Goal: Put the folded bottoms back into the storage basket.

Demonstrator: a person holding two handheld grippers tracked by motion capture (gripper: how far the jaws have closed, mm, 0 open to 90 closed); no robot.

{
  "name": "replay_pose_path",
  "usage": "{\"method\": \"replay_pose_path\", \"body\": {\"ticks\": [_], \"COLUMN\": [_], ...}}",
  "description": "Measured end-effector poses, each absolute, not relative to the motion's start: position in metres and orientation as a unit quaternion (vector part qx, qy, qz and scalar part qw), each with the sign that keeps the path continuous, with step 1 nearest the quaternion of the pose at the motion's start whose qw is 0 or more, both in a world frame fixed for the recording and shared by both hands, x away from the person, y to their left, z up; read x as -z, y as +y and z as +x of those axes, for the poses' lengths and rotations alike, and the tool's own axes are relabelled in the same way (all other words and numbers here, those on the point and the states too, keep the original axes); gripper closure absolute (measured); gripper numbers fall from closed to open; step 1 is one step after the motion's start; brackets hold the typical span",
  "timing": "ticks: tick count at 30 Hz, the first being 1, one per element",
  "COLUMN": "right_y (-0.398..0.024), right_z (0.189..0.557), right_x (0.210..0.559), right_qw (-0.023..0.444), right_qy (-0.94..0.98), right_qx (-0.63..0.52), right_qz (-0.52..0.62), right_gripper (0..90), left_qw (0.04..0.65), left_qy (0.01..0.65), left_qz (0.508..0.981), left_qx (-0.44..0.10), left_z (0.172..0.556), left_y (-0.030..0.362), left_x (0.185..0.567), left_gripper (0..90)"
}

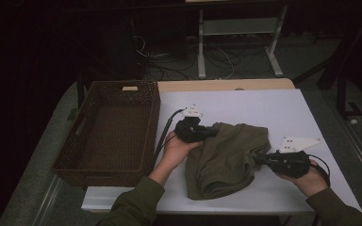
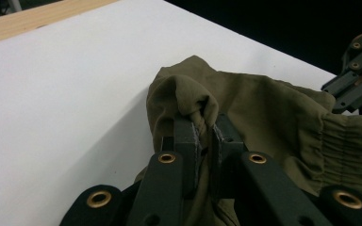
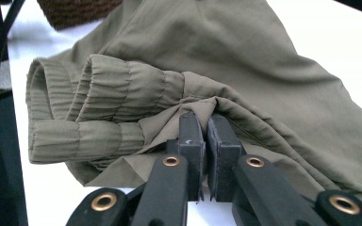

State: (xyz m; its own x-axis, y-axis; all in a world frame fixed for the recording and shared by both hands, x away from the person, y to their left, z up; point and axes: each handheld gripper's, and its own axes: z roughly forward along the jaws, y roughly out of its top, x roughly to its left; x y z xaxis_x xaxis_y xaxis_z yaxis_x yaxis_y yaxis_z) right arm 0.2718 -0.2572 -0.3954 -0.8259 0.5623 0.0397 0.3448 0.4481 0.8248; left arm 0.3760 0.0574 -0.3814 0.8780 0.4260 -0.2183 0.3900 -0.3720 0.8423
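Observation:
An olive-green garment [image 1: 226, 157] lies folded on the white table [image 1: 264, 108], with an elastic ribbed band at one end [image 3: 99, 94]. My left gripper [image 1: 212, 133] is shut on a pinch of cloth at the garment's upper left edge [image 2: 193, 101]; the jaws [image 2: 206, 136] squeeze a fold. At the garment's right side my right gripper [image 1: 258, 160] is shut on a bunched fold beside the ribbed band, its pads [image 3: 205, 129] pressed together on the fabric. The garment's lower part rests on the table.
A dark brown wicker basket [image 1: 99, 94] stands at the left of the table, its near corner over the front edge. A wooden strip [image 1: 226, 84] runs along the table's far edge. Cables and a metal frame [image 1: 235, 42] lie on the floor beyond.

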Motion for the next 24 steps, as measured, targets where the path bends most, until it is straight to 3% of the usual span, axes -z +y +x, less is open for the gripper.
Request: {"method": "replay_pose_path", "body": {"ticks": [15, 24], "right_y": [-0.246, -0.242], "right_z": [0.292, 0.303], "right_x": [0.374, 0.358], "right_qw": [0.135, 0.149], "right_qy": [0.821, 0.811], "right_qx": [-0.488, -0.502], "right_qz": [0.264, 0.261], "right_gripper": [85.6, 85.8], "left_qw": [0.518, 0.509], "left_qy": [0.197, 0.214], "left_qz": [0.832, 0.833], "left_qx": [0.021, 0.013], "left_z": [0.358, 0.363], "left_y": [0.036, 0.035], "left_x": [0.365, 0.344], "left_gripper": [83.2, 83.2]}}
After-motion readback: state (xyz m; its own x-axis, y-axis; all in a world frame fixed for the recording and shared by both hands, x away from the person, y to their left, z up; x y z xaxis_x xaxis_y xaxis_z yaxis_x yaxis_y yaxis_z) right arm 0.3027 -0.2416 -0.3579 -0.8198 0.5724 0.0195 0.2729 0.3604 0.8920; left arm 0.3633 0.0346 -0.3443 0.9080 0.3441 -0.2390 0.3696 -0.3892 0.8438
